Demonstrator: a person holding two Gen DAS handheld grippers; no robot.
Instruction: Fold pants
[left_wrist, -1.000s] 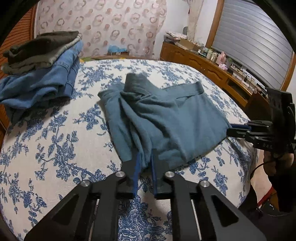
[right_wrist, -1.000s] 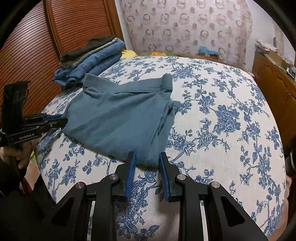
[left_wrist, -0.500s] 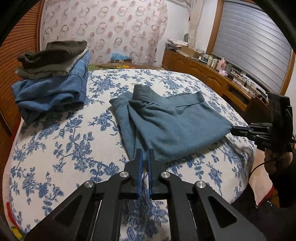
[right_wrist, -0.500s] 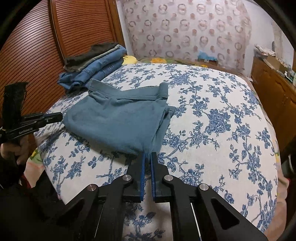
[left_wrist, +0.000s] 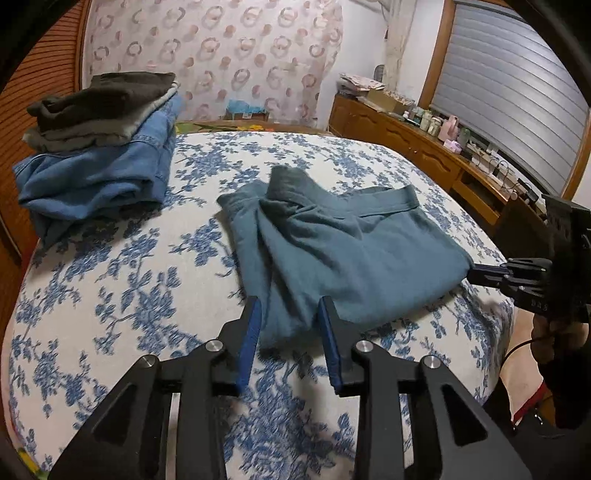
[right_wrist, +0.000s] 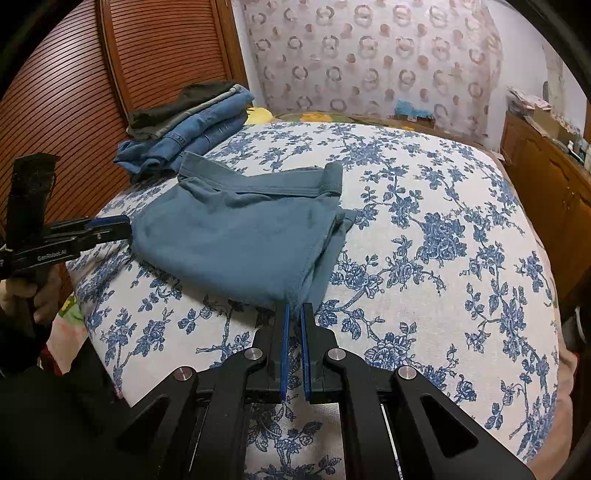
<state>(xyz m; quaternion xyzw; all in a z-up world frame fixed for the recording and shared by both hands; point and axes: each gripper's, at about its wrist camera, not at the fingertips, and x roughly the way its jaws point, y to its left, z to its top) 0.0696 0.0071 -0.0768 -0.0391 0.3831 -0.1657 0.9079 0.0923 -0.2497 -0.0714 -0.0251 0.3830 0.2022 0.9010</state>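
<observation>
Pinching: right gripper (right_wrist: 294, 314), jaws nearly closed on the teal pants' (right_wrist: 236, 236) near corner.
Left gripper (left_wrist: 289, 314): jaws wide apart, straddling the pants' near edge.
Pants: folded, centre frame, on the floral bed (left_wrist: 110, 266).

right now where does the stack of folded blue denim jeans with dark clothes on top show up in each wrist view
Left wrist view: the stack of folded blue denim jeans topped with dark clothes sits upper left, beyond the teal pants.
Right wrist view: the same stack lies upper left, by the slatted wooden door.
Shared landmark: the teal pants on the blue floral bedspread.
</observation>
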